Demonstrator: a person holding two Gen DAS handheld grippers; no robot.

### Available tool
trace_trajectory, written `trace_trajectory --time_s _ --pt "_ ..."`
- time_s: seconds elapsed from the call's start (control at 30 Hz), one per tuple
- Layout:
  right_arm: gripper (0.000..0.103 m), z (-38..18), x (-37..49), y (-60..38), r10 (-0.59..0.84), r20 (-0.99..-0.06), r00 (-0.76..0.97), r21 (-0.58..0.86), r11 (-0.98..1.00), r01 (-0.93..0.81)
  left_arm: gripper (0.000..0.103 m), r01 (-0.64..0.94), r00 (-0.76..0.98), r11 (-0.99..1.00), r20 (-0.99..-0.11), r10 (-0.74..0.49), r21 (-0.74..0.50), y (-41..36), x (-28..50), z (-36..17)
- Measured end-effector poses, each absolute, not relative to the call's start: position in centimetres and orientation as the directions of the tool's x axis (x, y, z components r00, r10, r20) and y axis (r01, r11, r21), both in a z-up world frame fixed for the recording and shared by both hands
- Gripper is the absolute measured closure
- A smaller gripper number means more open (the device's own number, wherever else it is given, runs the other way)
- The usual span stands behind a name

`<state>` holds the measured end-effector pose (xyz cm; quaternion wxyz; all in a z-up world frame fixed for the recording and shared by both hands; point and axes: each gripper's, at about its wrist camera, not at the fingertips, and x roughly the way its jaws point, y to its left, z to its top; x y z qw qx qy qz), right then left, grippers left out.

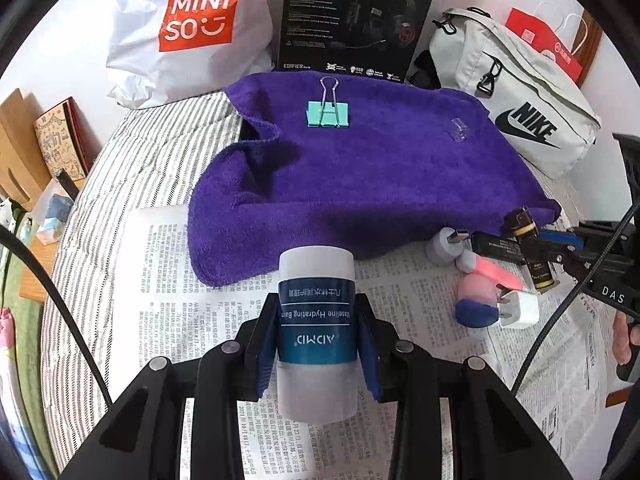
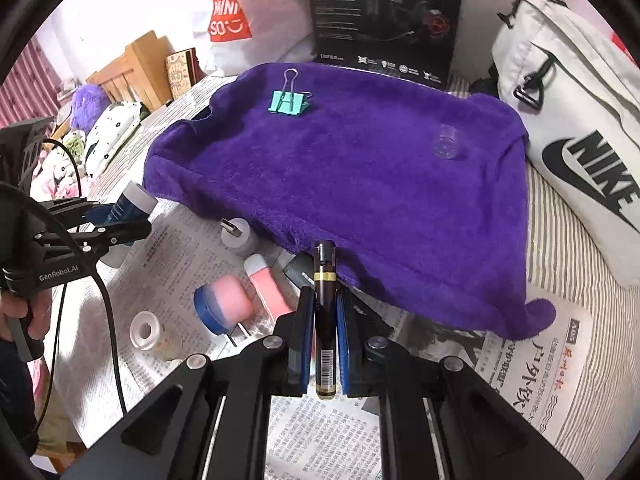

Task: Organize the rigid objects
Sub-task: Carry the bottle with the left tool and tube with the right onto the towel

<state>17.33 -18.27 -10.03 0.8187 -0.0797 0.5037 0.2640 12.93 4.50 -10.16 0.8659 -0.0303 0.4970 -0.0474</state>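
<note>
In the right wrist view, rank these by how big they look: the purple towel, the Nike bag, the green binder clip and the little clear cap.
1. purple towel
2. Nike bag, partly cut off by the frame edge
3. green binder clip
4. clear cap, only slightly smaller than the clip

— What carries it all?
— A bed with a striped sheet [image 1: 120, 184].
— And directly on it?
— Newspaper [image 1: 168, 280], a purple towel [image 1: 360, 176] overlapping the paper, and a white Nike bag [image 1: 520, 92] beside the towel.
</note>
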Motion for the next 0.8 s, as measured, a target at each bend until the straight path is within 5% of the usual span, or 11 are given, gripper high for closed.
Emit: trace_trajectory --time_s 0.8 --pt "0.093 -6.8 18.9 -21.5 0.388 -0.829 0.403 0.192 0.874 -0.447 0.069 0.059 0.551 0.993 -0.827 -0.116 -0.100 4.6 14.6 -5.3"
